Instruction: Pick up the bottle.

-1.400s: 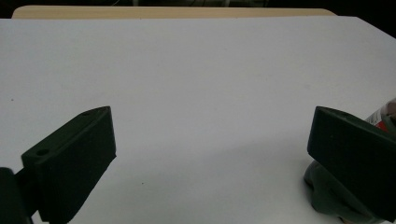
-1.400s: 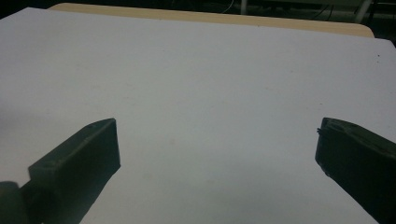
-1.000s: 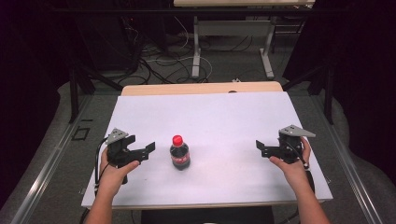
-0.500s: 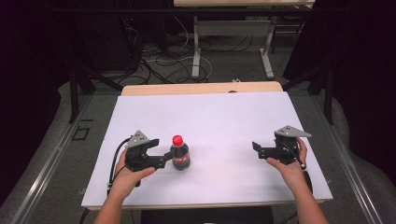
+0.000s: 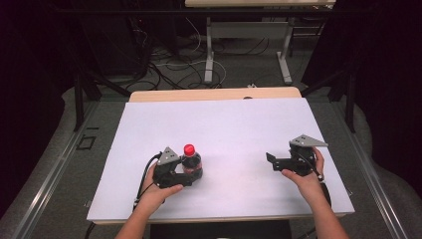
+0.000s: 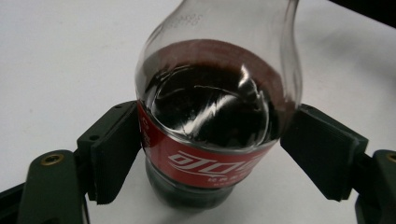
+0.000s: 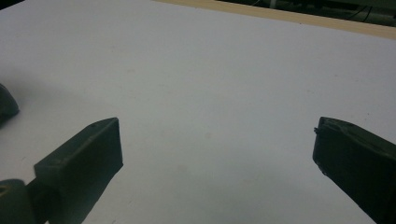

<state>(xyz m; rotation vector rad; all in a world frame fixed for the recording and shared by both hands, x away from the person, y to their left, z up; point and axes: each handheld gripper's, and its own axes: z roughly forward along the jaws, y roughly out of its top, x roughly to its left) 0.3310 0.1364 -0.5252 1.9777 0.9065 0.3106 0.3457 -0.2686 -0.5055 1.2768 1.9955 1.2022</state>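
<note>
the left gripper (image 6: 205,154) had its jaws around the bottle (image 6: 212,116), touching but not yet lifting it; the right gripper (image 7: 215,158) hung released.

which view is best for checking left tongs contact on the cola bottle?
The left gripper view: the cola bottle sits upright between the left tongs, both pads at its red label, though a firm squeeze cannot be confirmed. The high view shows the bottle's red cap, with the contact hidden.
</note>
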